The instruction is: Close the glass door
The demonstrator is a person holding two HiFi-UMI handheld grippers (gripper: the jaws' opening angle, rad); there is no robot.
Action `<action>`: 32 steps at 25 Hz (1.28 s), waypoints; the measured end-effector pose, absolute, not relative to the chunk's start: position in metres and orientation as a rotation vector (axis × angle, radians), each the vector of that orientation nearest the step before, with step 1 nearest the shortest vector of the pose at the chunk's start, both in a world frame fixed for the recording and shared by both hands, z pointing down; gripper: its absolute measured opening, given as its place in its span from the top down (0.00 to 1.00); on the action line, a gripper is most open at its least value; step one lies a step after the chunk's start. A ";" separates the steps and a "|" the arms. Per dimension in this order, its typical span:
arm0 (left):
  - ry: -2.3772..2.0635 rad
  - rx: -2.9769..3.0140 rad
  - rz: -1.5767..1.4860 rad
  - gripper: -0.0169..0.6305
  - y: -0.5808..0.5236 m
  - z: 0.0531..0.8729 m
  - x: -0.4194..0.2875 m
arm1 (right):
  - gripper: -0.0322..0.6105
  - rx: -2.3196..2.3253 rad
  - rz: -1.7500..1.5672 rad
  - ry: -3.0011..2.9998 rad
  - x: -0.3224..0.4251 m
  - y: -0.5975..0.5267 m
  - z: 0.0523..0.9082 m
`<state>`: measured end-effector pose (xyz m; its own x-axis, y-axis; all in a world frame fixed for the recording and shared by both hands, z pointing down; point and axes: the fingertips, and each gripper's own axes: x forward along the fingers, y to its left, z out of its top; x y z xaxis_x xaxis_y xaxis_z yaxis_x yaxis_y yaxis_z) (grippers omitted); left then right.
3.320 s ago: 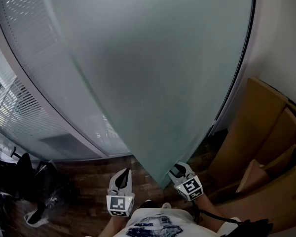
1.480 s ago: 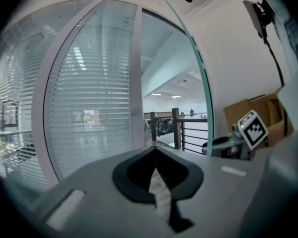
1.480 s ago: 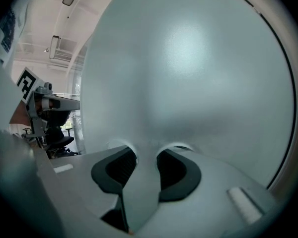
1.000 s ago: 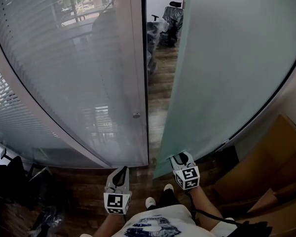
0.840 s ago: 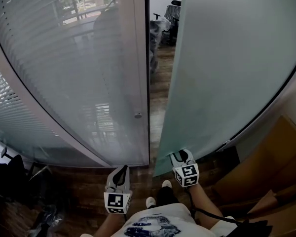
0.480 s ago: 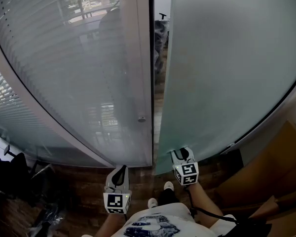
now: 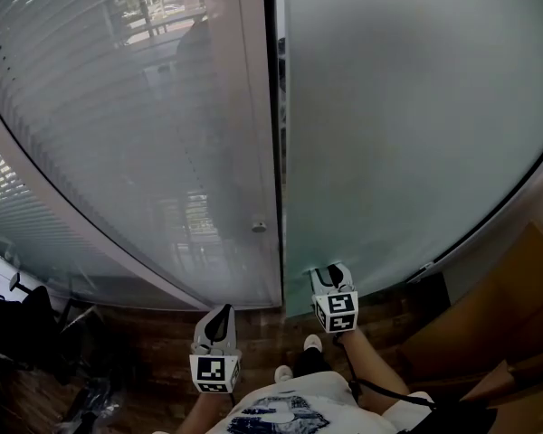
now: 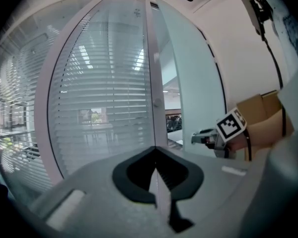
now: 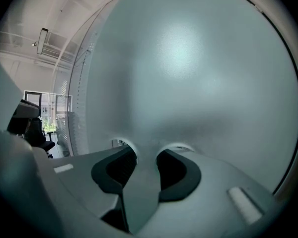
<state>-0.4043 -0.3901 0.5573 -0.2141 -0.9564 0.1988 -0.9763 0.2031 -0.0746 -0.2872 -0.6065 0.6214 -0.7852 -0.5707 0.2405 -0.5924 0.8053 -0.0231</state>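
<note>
Low at left, the grey left gripper [image 7: 221, 320] idles, fingers together, empty. Beside the white-framed slatted panel [image 7: 118, 152], the frosted glass door [image 7: 416, 107] stands barely ajar. The right gripper [image 7: 330, 277] has its fingers clamped on the door's edge; a last leftward push should seat it.

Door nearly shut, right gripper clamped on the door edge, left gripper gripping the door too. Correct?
No. The left gripper holds nothing: the left gripper view shows its fingers together in open air, apart from the door. The rest stands: right gripper clamped on the door edge, door nearly shut.
</note>
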 end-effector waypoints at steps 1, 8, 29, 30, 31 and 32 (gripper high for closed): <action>-2.346 1.898 0.278 0.97 -0.391 0.557 -0.405 | 0.75 0.908 0.142 -2.771 -0.289 -0.609 0.621; -2.328 1.904 0.254 0.97 -0.398 0.556 -0.406 | 0.75 0.933 0.134 -2.771 -0.300 -0.622 0.622; -2.322 1.866 0.239 0.97 -0.399 0.561 -0.410 | 0.76 0.947 0.130 -2.738 -0.332 -0.664 0.625; -2.312 1.868 0.239 0.97 -0.401 0.561 -0.408 | 0.76 0.947 0.127 -2.740 -0.333 -0.666 0.625; -2.306 1.871 0.242 0.97 -0.402 0.561 -0.407 | 0.76 0.948 0.126 -2.741 -0.334 -0.668 0.625; -2.304 1.872 0.246 0.97 -0.403 0.562 -0.405 | 0.76 0.949 0.125 -2.743 -0.335 -0.670 0.626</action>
<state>-0.4054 -0.4029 0.5615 -0.2019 -0.9524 0.2285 -0.9792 0.2014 -0.0254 -0.3352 -0.6700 0.6257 -0.7616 -0.5981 0.2493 -0.6184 0.7859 -0.0036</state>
